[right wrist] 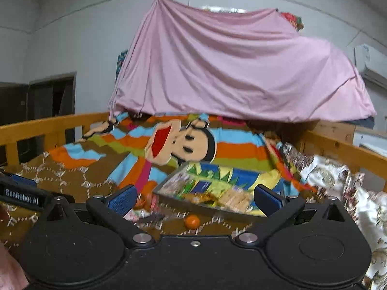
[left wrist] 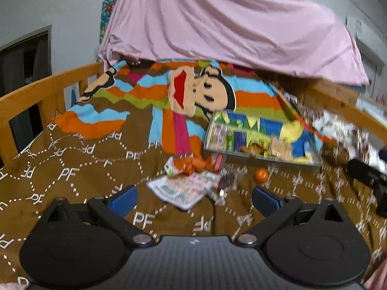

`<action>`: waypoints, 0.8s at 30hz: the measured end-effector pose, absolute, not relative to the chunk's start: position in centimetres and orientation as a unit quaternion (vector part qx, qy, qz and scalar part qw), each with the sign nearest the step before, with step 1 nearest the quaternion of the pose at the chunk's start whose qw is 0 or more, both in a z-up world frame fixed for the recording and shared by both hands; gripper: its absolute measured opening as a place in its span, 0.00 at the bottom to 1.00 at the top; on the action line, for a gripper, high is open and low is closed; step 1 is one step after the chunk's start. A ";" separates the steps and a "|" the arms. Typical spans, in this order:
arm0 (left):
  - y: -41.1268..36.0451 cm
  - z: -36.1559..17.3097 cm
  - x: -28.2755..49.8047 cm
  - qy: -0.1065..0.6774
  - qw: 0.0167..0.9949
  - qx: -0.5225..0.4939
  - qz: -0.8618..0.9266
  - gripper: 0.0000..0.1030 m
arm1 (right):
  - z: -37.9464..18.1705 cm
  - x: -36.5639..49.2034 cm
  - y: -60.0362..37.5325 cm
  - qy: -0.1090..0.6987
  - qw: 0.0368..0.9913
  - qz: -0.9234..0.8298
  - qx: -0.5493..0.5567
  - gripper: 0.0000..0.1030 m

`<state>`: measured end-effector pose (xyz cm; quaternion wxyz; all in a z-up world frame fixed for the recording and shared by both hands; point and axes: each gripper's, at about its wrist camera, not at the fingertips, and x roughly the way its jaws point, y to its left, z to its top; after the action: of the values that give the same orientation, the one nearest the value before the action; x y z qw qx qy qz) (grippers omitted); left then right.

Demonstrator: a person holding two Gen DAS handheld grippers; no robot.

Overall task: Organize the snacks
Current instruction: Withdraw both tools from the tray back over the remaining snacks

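A clear tray point(left wrist: 210, 148) holding several snack packs lies on the bed, ahead and to the right of my left gripper point(left wrist: 194, 199). Loose snacks lie before it: an orange wrapper point(left wrist: 193, 165), a white packet point(left wrist: 180, 191) and a small orange ball point(left wrist: 261, 176). The left gripper stands open above the brown blanket with nothing between its fingers. In the right wrist view the tray point(right wrist: 167, 194) sits just past my right gripper point(right wrist: 194, 199), which is open and empty. The orange ball point(right wrist: 192, 221) lies below it.
A wooden bed rail point(left wrist: 36, 91) runs along the left and far right. A pink sheet point(right wrist: 229, 67) hangs over the bed's far end. A floral pillow point(right wrist: 338, 181) lies at the right. The other gripper point(left wrist: 370, 178) shows at the right edge.
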<state>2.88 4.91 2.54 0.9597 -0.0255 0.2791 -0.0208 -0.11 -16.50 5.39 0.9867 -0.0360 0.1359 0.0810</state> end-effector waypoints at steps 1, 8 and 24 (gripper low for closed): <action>4.9 2.1 3.0 0.289 0.957 -0.015 -0.018 0.99 | 5.0 0.2 -16.3 0.147 0.985 0.082 -0.034 0.99; 5.9 0.5 4.1 0.344 0.938 -0.033 0.002 0.99 | 2.7 1.8 -14.8 0.221 0.970 0.092 -0.032 0.99; 5.7 -0.6 9.2 0.381 0.922 -0.044 -0.056 0.99 | 1.3 6.5 -14.9 0.281 0.951 0.106 -0.065 0.99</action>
<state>9.23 5.70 -0.64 0.9217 -0.0441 0.3814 -0.0563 6.46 -14.87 1.35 0.9515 -0.0647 0.2815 0.1063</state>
